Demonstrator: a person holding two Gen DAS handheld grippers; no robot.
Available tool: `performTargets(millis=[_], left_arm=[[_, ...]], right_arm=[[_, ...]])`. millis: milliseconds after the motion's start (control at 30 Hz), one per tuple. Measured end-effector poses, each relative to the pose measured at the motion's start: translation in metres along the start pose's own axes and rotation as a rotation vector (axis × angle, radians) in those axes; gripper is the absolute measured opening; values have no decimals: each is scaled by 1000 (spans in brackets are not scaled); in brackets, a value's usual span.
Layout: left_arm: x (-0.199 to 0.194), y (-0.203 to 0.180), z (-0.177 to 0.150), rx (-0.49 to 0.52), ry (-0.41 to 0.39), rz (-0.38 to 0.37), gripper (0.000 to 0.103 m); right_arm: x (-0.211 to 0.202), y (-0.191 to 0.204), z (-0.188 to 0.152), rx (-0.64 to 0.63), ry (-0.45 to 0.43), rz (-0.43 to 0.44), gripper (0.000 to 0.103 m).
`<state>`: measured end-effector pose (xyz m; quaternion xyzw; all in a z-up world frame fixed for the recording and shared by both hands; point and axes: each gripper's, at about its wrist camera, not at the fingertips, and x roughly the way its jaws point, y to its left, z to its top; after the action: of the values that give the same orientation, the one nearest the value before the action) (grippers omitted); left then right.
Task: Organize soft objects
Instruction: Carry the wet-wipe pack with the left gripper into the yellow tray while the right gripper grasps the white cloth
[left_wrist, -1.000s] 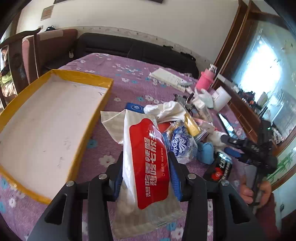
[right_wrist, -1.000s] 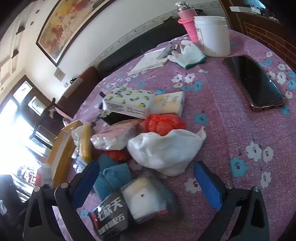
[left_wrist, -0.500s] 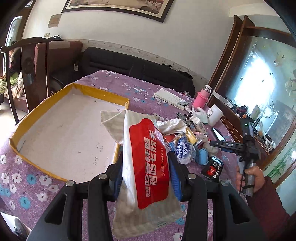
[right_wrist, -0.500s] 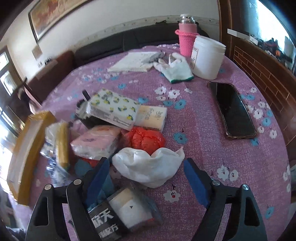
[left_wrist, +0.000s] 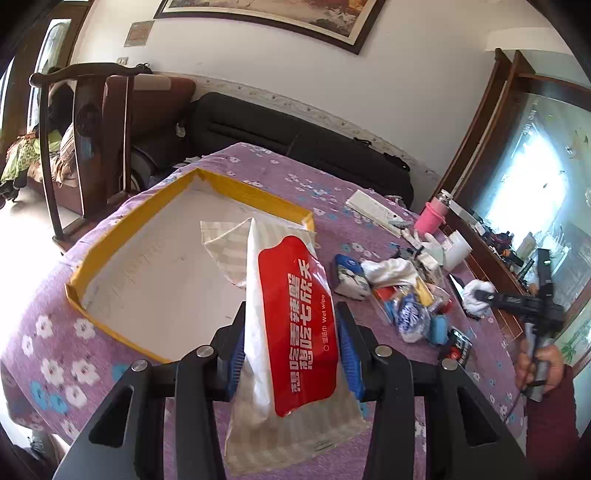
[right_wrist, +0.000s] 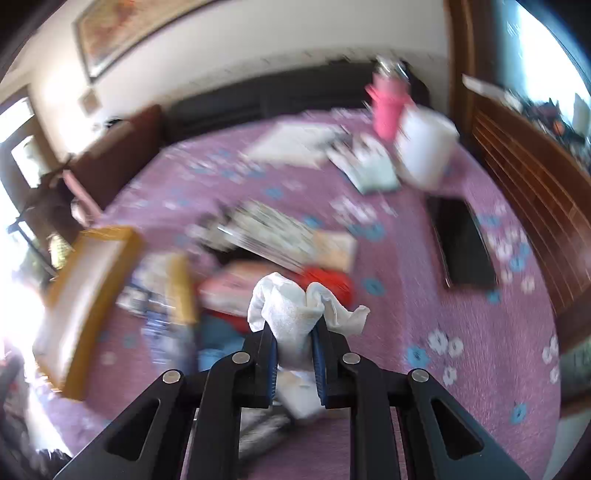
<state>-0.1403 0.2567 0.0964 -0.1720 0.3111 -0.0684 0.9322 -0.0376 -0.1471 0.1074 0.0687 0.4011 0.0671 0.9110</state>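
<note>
Left gripper (left_wrist: 291, 350), black-framed with blue pads, is clenched on a wet-wipe pack (left_wrist: 291, 332): a soft, crinkled, white-striped plastic pouch with a glossy red label, gripped at its waist and standing upright between the jaws. Behind and left of the pack lies a shallow rectangular tray (left_wrist: 258, 192) with yellow taped walls and a flat white floor; the pack's upper end overlaps the tray's near-right corner in the left wrist view. Both rest over a purple tablecloth (left_wrist: 59, 332) printed with white and blue flowers. Right of the pack sits a loose pile of soft goods (left_wrist: 402, 295), mixed packets and a crumpled white cloth. Farther right, a hand (left_wrist: 539, 365) holds the other tool's handle. Right gripper (right_wrist: 293, 347) has just been closing, and its blue pads now pinch a white towel (right_wrist: 291, 314), terry-textured and bunched into rounded folds that bulge above the jaws. The towel hangs clear above the blurred pile, with a dark flat phone (right_wrist: 461, 243) to its right on the cloth.
</note>
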Motion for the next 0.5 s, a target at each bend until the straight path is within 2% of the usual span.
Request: performTargets(millis=[100,233,333,500], left_arm=[[7,14,22,-13,24,8,42],[32,23,61,7,52,31,42],[67,36,89,-27,92,37,42],[134,62,121,-127,169,-18,42]], right_arm=[[-11,34,13,-46,-12,98,17],[9,103,30,-114,32,241,17],[32,149,36,-148,59,294,18],[84,220,48,-196,114,346,18]])
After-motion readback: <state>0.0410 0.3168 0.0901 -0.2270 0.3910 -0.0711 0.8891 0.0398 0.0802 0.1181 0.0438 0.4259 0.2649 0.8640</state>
